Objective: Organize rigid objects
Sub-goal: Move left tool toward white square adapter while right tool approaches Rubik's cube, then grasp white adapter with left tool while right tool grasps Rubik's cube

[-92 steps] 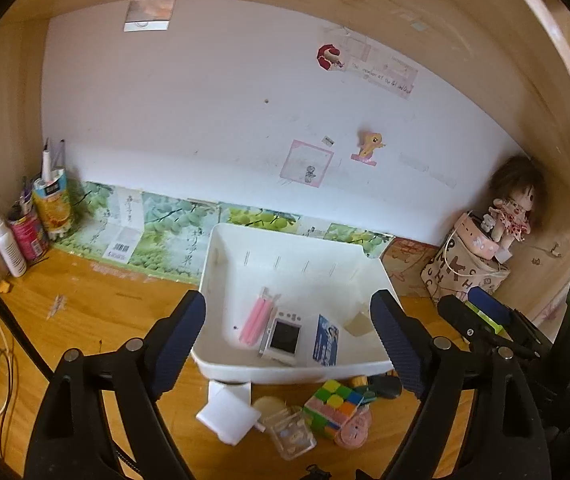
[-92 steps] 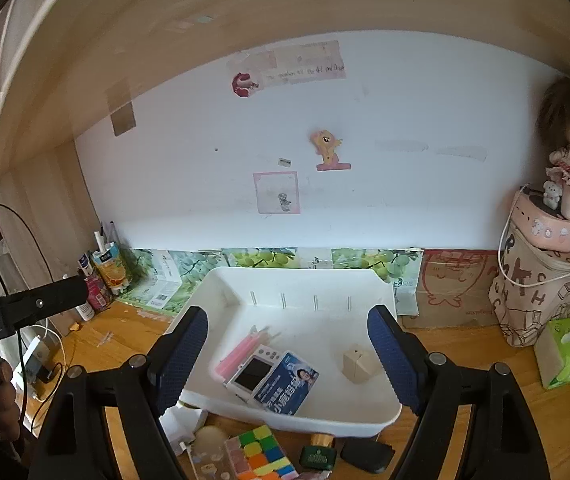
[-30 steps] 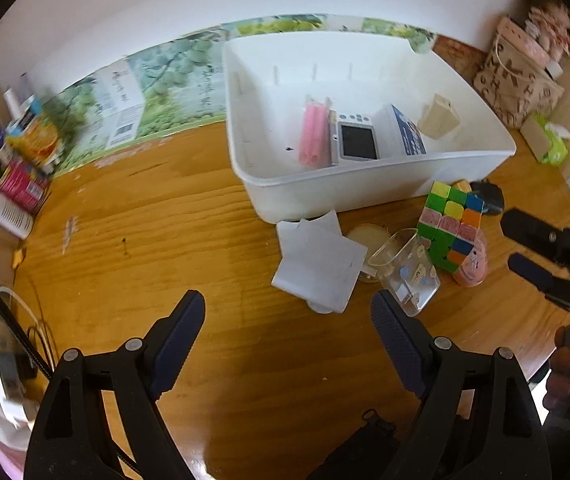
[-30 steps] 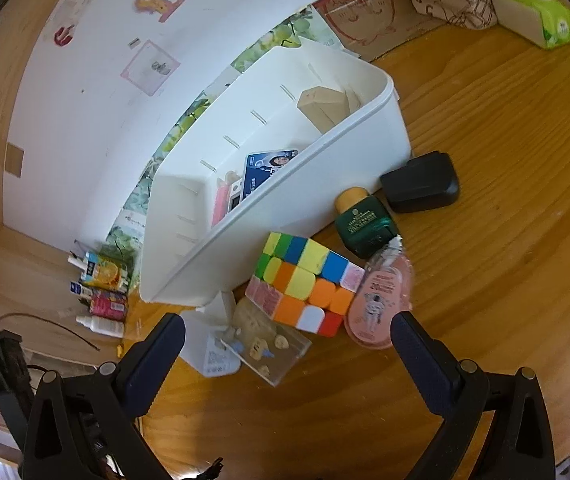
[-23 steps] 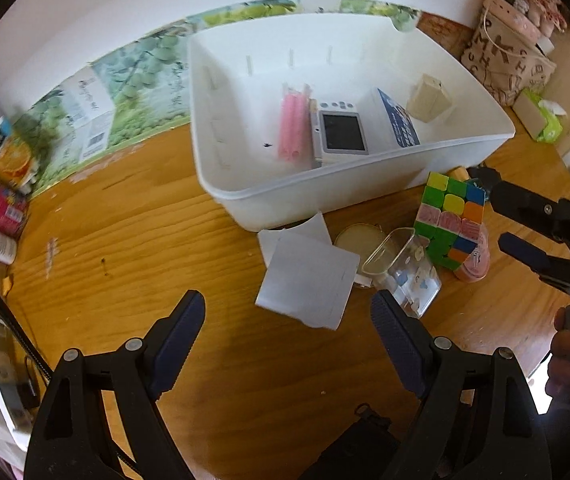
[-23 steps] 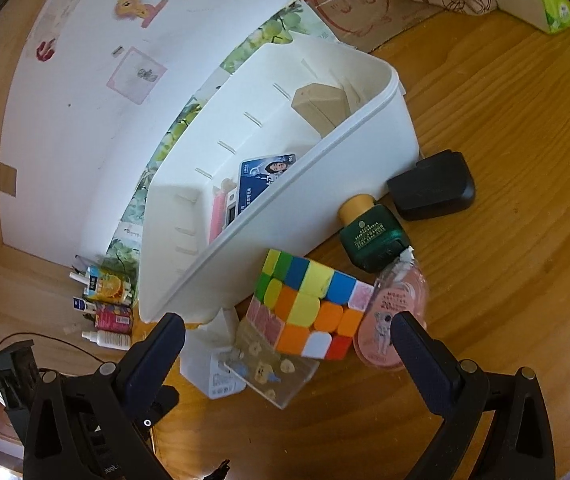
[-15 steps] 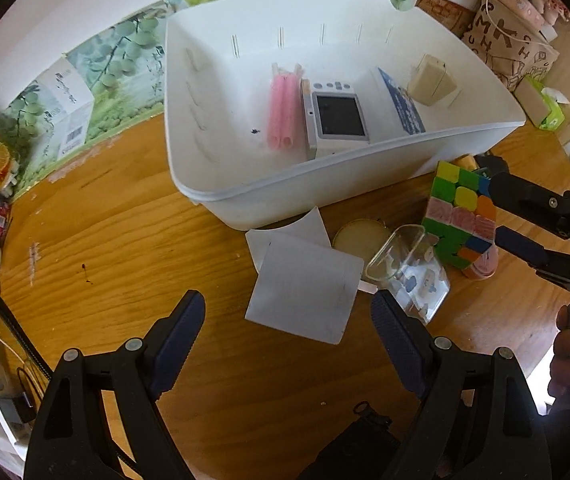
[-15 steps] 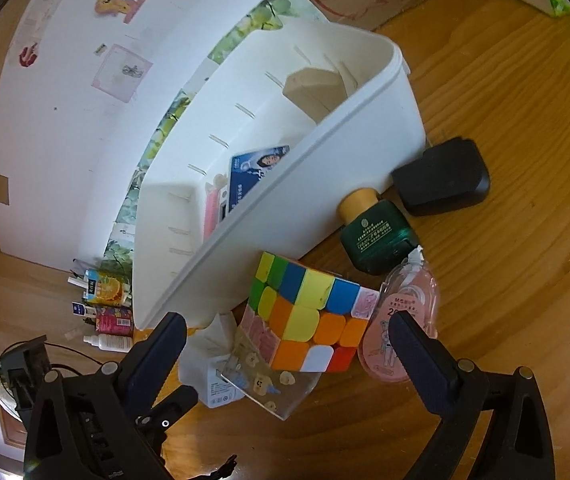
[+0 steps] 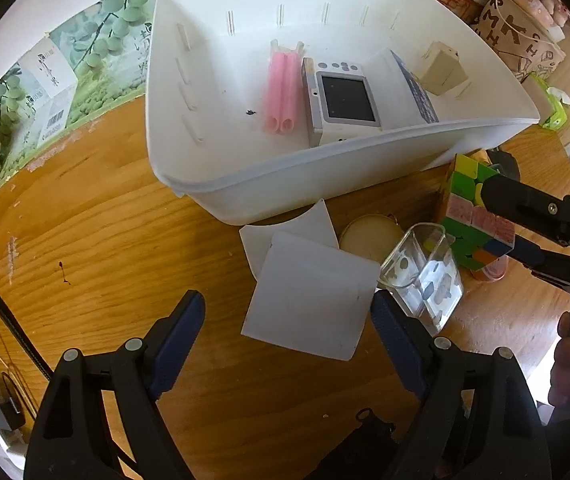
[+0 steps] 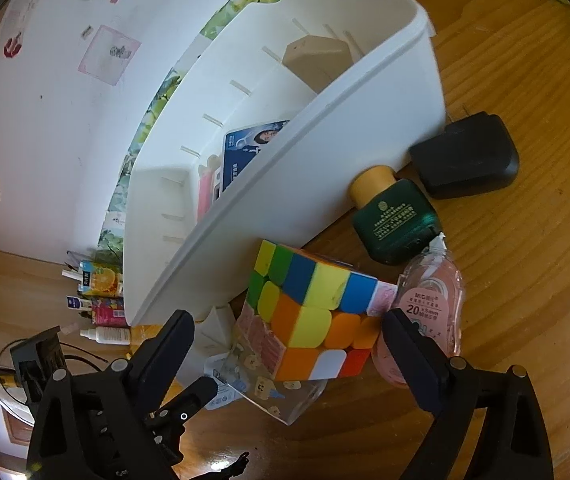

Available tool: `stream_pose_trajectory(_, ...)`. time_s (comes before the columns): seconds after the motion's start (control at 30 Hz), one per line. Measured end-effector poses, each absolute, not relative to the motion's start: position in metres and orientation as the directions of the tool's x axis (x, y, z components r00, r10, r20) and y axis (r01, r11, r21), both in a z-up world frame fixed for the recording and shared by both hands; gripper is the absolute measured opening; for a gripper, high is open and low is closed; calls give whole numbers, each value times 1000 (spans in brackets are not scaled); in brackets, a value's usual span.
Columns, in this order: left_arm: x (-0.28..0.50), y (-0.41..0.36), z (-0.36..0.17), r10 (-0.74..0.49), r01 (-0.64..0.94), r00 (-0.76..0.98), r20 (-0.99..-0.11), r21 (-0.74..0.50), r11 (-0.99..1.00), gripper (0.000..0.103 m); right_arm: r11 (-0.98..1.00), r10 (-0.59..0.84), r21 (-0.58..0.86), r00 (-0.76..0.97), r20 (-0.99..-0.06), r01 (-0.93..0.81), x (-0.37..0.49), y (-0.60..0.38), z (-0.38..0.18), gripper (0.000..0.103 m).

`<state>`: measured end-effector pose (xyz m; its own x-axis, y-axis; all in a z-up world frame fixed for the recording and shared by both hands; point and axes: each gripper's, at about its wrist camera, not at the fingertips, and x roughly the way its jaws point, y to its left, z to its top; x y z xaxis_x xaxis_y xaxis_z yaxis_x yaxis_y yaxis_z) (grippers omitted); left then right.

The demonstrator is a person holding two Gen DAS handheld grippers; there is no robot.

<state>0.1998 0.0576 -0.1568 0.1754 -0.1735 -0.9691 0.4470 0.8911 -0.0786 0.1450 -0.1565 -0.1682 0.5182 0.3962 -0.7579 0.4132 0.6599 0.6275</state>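
A white bin on the wooden desk holds a pink tube pack, a small white camera, a blue card and a beige block. In front of it lie a white square box, a round tin, a clear case and a colourful cube. My left gripper is open, its jaws either side of the white box. My right gripper is open with the cube between its jaws, apart from both.
Beside the cube lie a pink correction tape, a dark green bottle and a black case. Small bottles and cartons stand at the desk's far left. A patterned bag and tissue pack sit at the right.
Both grippers have tilted down from the wall and moved closer to the desk. The left now frames the white box, the right frames the cube. Both stay open.
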Motion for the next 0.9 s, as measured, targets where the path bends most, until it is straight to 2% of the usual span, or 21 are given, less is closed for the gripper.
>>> stream_pose_trajectory(0.4, 205, 57, -160, -236, 455, 151, -960, -144, 879, 87, 770, 329, 502, 429, -841, 393, 169, -137, -172, 96)
stream_pose_trajectory(0.5, 208, 56, -159, -248, 456, 154, -957, -153, 877, 85, 784, 312, 476, 409, -857, 398, 172, -136, -174, 93)
stream_pose_trajectory(0.57, 209, 55, -159, -258, 457, 154, -954, -163, 875, 82, 790, 301, 460, 396, -867, 406, 173, -136, -176, 89)
stream_pose_trajectory(0.63, 211, 54, -159, -267, 458, 150, -952, -173, 872, 80, 792, 292, 446, 382, -877, 417, 174, -138, -178, 79)
stream_pose_trajectory(0.7, 213, 52, -160, -270, 457, 146, -952, -177, 871, 80, 789, 297, 450, 381, -876, 420, 173, -140, -180, 79)
stream_pose_trajectory(0.77, 212, 47, -161, -261, 458, 144, -954, -170, 873, 73, 792, 295, 446, 378, -877, 417, 173, -139, -180, 79)
stream_pose_trajectory(0.9, 216, 43, -166, -247, 457, 139, -959, -159, 875, 69, 791, 297, 448, 379, -877, 417, 174, -140, -180, 79)
